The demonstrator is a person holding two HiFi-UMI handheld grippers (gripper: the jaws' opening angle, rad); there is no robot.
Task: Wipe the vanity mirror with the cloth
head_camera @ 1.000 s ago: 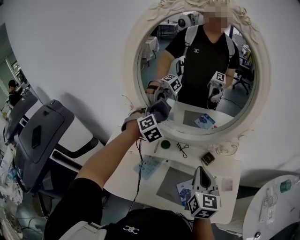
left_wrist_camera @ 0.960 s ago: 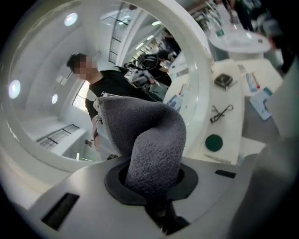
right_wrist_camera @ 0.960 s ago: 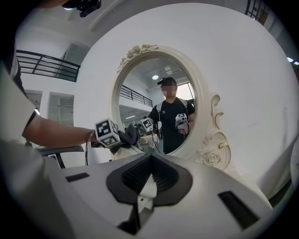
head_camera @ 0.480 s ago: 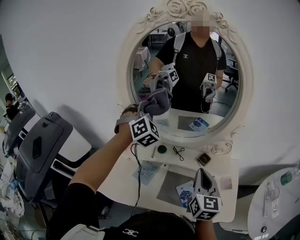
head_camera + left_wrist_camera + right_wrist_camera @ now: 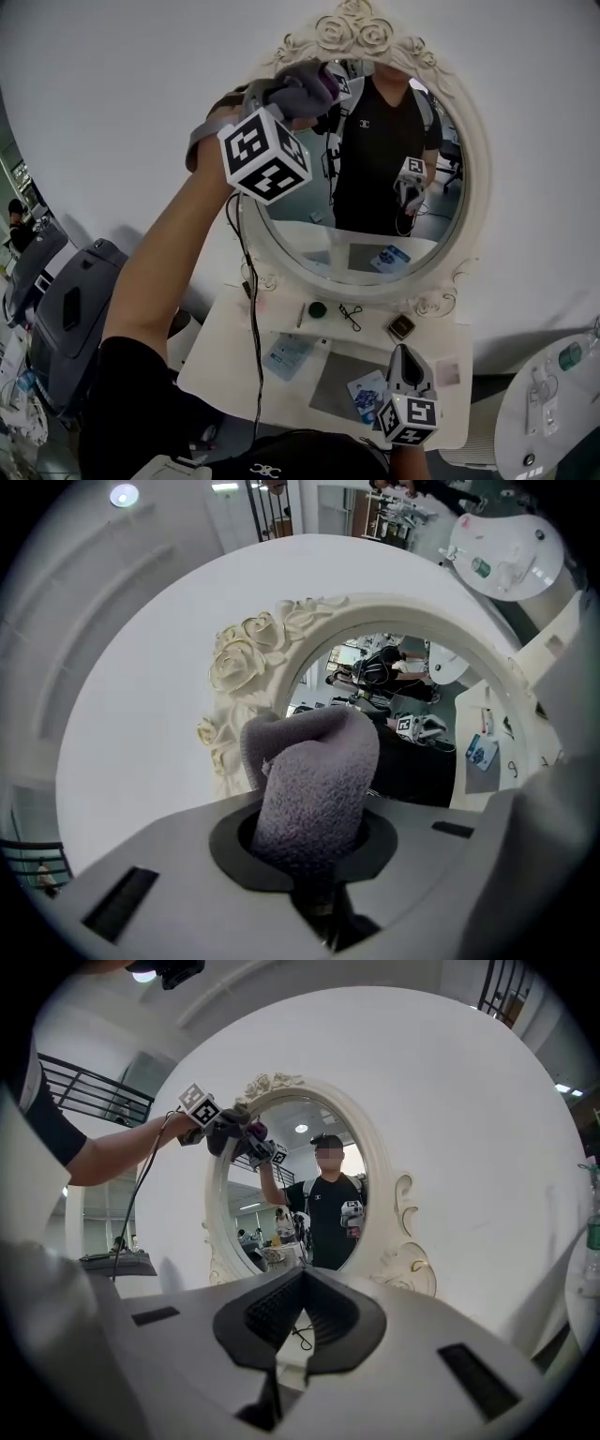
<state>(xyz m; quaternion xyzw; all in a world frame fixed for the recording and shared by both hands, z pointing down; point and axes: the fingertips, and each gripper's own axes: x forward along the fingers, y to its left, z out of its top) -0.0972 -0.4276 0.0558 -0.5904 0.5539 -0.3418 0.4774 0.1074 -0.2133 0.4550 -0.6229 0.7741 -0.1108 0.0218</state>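
While the cloth (image 5: 317, 780) sits bunched btwn the jaws of the left gripper (image 5: 292, 97), which are clamped on it, its grey fuzzy end pokes out past the jaw tips and folds over to the side. In the head view the cloth is up at the top-left edge of the vanity mirror (image 5: 375, 178), right where glass meets frame. In the right gripper view it seems to meet its own reflection there, so it looks pressed to the glass (can't be fully sure of contact). Seen along the left gripper, the carved roses (image 5: 246, 658) of the cream frame lie just left of the cloth, w/ the glass straight ahead and to the right of it. The arm (image 5: 164, 253) holding this gripper is raised high and a black cable (image 5: 251, 319) hangs down from it.

The right gripper (image 5: 406, 352) is held low, well apart from the left one. Its jaws are together at the tips w/ nothing btwn them, and the mirror is ahead of and above it. Below and in front of it is the white vanity table (image 5: 234, 342). On that, just beyond the jaw tips, sit a small square box (image 5: 401, 326), a black hair clip (image 5: 352, 315) and a round dark-green item (image 5: 318, 308). A blue printed packet (image 5: 368, 386) lies just left of the right gripper, and another packet (image 5: 285, 354) lies further left.
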